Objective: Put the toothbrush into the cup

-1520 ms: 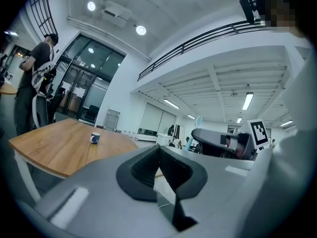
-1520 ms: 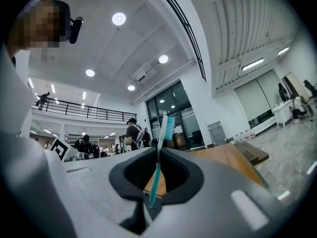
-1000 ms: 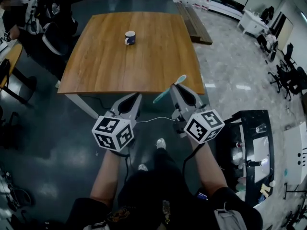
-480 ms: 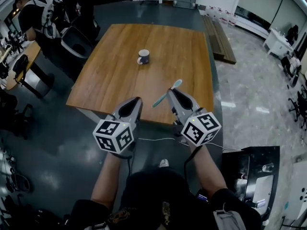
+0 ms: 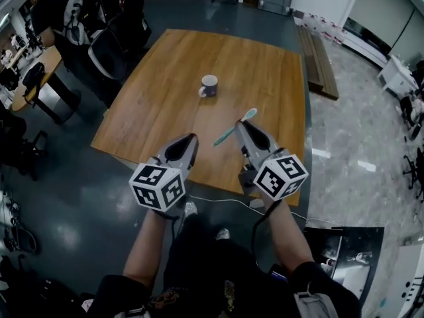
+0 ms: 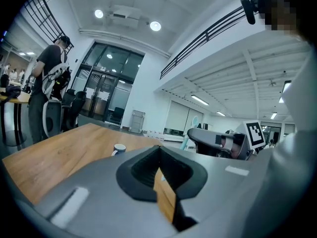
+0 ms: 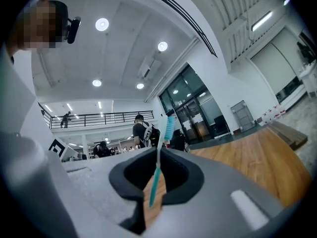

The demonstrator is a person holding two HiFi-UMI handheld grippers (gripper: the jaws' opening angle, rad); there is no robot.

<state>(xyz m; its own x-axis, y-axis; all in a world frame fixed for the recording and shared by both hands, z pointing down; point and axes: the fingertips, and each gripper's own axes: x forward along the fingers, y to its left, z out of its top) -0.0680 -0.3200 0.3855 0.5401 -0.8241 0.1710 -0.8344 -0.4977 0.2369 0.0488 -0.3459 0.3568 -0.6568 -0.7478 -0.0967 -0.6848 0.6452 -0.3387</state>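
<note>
The right gripper (image 5: 241, 124) clamped the toothbrush (image 5: 227, 134) mid-handle, bristles sticking up past its jaws; the left gripper (image 5: 188, 140) sat closed, empty

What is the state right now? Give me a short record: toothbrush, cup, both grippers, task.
toothbrush: clamped in the right gripper, bristle end up, above the near part of the table
cup: upright on the table, beyond both grippers, apart from the toothbrush
right gripper: shut on the toothbrush
left gripper: jaws together, nothing between them
task: toothbrush not yet in the cup
</note>
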